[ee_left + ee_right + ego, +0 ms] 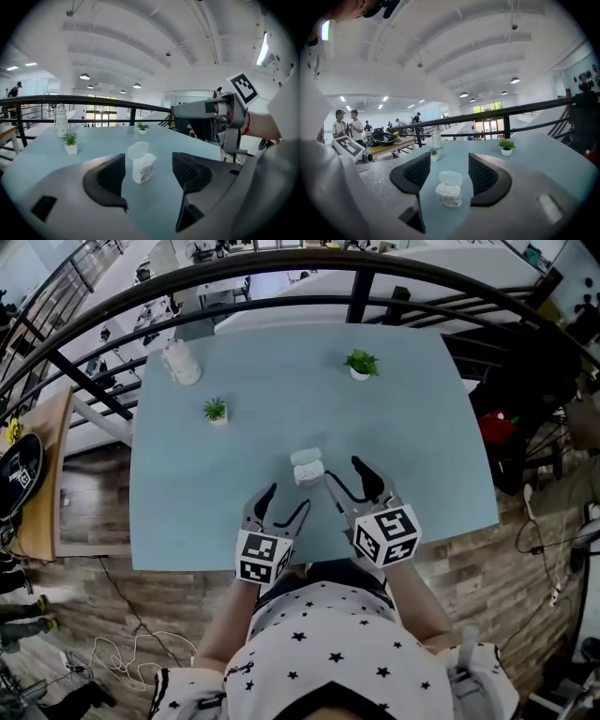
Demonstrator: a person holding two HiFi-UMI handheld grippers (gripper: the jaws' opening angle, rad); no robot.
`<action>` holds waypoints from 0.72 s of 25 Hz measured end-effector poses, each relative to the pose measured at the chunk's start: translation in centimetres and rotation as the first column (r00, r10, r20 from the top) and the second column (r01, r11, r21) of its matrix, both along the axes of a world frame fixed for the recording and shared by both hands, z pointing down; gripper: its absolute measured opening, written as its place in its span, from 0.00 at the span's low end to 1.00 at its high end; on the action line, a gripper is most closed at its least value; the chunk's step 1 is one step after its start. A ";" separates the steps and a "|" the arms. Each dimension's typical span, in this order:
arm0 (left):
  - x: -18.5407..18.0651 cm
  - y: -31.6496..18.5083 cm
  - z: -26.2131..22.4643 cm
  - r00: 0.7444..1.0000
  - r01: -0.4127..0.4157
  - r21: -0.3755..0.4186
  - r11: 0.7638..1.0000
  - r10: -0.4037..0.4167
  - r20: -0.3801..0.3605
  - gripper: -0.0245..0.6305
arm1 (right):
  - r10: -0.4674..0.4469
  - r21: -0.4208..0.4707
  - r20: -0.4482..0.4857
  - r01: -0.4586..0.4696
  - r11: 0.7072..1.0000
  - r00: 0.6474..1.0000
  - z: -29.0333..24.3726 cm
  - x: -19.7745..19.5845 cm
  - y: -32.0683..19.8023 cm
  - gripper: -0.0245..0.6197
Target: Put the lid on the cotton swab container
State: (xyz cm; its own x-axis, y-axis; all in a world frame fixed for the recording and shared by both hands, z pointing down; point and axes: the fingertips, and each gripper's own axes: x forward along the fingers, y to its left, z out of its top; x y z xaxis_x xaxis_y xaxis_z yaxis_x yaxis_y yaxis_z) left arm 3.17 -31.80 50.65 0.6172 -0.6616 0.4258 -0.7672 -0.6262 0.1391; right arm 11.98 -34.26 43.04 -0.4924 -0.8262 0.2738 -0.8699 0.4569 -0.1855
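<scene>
Near the table's front edge: open cotton swab container, lid off, just behind it. Approach step only, judging by the gap. Left gripper and right gripper both spread wide, empty (container ahead, untouched). Next: steady container, pinch lid, lower squarely.

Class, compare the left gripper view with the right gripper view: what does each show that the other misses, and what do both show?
Only the left gripper view: the right tool, seen from the side. Only the right gripper view: a black dish on a wooden side table. Both: the cotton swab container, its lid open, beyond open jaws.
</scene>
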 end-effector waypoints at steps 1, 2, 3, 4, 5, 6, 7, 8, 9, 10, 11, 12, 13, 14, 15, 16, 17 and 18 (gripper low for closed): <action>0.2 -0.3 0.3 1.000 0.000 -0.006 1.000 0.000 0.006 0.49 | -0.008 -0.002 0.000 0.008 1.000 1.000 0.1 0.0 -0.5 0.41; 0.3 -0.7 0.6 1.000 0.000 -0.011 1.000 0.000 0.012 0.49 | -0.015 -0.006 0.000 0.015 1.000 1.000 0.2 0.0 -1.0 0.41; 0.5 -1.0 0.9 1.000 0.000 -0.015 1.000 0.000 0.018 0.49 | -0.023 -0.009 0.000 0.023 1.000 1.000 0.4 0.0 -1.5 0.41; 0.6 -1.3 1.2 1.000 0.001 -0.020 1.000 -0.001 0.023 0.49 | -0.031 -0.013 0.000 0.031 0.999 1.000 0.6 -0.1 -2.0 0.41; 0.8 -1.6 1.5 1.000 0.002 -0.025 1.000 -0.001 0.028 0.50 | -0.039 -0.018 -0.001 0.039 0.999 0.999 0.8 -0.1 -2.4 0.41; 0.9 -1.9 1.8 0.999 0.003 -0.031 1.000 -0.002 0.033 0.50 | -0.046 -0.022 -0.001 0.046 0.999 0.999 1.0 -0.1 -2.8 0.41; 1.1 -2.1 2.1 0.999 0.004 -0.038 0.999 -0.002 0.039 0.50 | -0.053 -0.026 -0.002 0.053 0.998 0.999 1.2 -0.1 -3.2 0.41; 1.2 -2.4 2.5 0.999 0.004 -0.045 0.999 -0.002 0.046 0.50 | -0.060 -0.030 -0.003 0.060 0.998 0.998 1.4 -0.1 -3.6 0.41; 1.3 -2.6 2.9 0.999 0.003 -0.051 0.999 -0.001 0.054 0.50 | -0.066 -0.034 -0.005 0.066 0.997 0.998 1.6 -0.1 -4.0 0.41; 1.5 -2.8 3.3 0.998 0.002 -0.056 0.998 0.002 0.063 0.51 | -0.072 -0.038 -0.006 0.071 0.997 0.997 1.8 -0.2 -4.4 0.41; 1.7 -3.1 3.7 0.997 -0.001 -0.059 0.998 0.005 0.073 0.51 | -0.077 -0.041 -0.007 0.076 0.996 0.997 2.0 -0.1 -4.7 0.41; 1.9 -3.3 4.0 0.997 -0.004 -0.061 0.998 0.009 0.082 0.51 | -0.081 -0.046 -0.008 0.081 0.996 0.997 2.2 -0.2 -5.1 0.41; 2.1 -3.5 4.2 0.996 -0.008 -0.062 0.998 0.014 0.089 0.51 | -0.086 -0.051 -0.009 0.086 0.995 0.996 2.4 -0.2 -5.4 0.41; 2.4 -3.7 4.4 0.995 -0.013 -0.062 0.998 0.019 0.095 0.51 | -0.091 -0.057 -0.010 0.091 0.994 0.996 2.7 -0.2 -5.7 0.41; 2.6 -3.9 4.6 0.995 -0.017 -0.065 0.998 0.023 0.101 0.51 | -0.096 -0.062 -0.012 0.095 0.993 0.995 2.9 -0.3 -5.9 0.41; 2.8 -4.1 4.9 0.994 -0.019 -0.069 0.997 0.027 0.106 0.51 | -0.101 -0.067 -0.013 0.100 0.993 0.995 3.2 -0.3 -6.2 0.41; 3.0 -4.2 5.3 0.993 -0.021 -0.075 0.997 0.029 0.111 0.51 | -0.106 -0.071 -0.014 0.105 0.992 0.994 3.4 -0.4 -6.4 0.41; 3.2 -4.3 5.7 0.993 -0.021 -0.081 0.996 0.030 0.116 0.51 | -0.110 -0.075 -0.015 0.109 0.991 0.994 3.7 -0.4 -6.7 0.41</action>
